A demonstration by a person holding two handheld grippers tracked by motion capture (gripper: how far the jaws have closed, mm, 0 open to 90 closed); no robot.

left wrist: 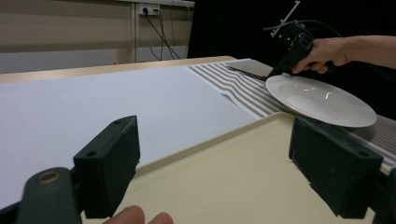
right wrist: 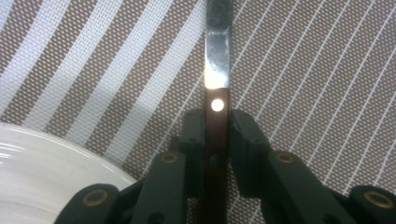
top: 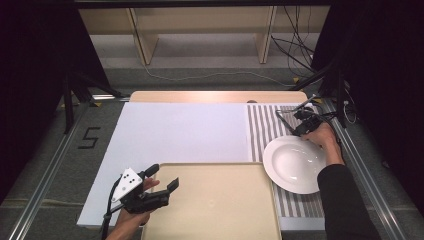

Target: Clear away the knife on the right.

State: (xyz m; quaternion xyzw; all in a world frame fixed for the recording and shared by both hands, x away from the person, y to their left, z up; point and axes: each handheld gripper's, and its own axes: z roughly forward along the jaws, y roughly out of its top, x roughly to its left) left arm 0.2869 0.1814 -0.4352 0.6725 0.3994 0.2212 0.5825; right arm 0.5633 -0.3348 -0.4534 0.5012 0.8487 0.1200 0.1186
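**— What's right under your lens?**

**—** Black blocky jaws of my right hand-held gripper point(right wrist: 216, 128), matte plastic with brass pivots, clamped narrow on a knife point(right wrist: 216, 93): dark brown handle with a pale rivet, then a flat, shiny steel blade running away up the frame.

**— And around it, biggest first?**

**—** Worktop point(top: 215, 96) of pale wood, mostly under a smooth white sheet point(top: 175, 130). Next, a beige tray point(top: 220, 205), rectangular with rounded corners and a low rim. Then a woven placemat point(top: 262, 130) in brown and white stripes, coarse mesh up close. On it sits a round white plate point(top: 295, 164), glossy, with a broad rim. The knife lies on the placemat just beyond the plate.

**— Anything you can't make out?**

**—** Blade tip is cut off; the handle's end is hidden between my jaws. From above the knife is too thin to read.

**— Your other hand?**

**—** Left hand-held gripper point(left wrist: 212, 168) hovers over the tray's near corner, jaws wide, nothing between them.
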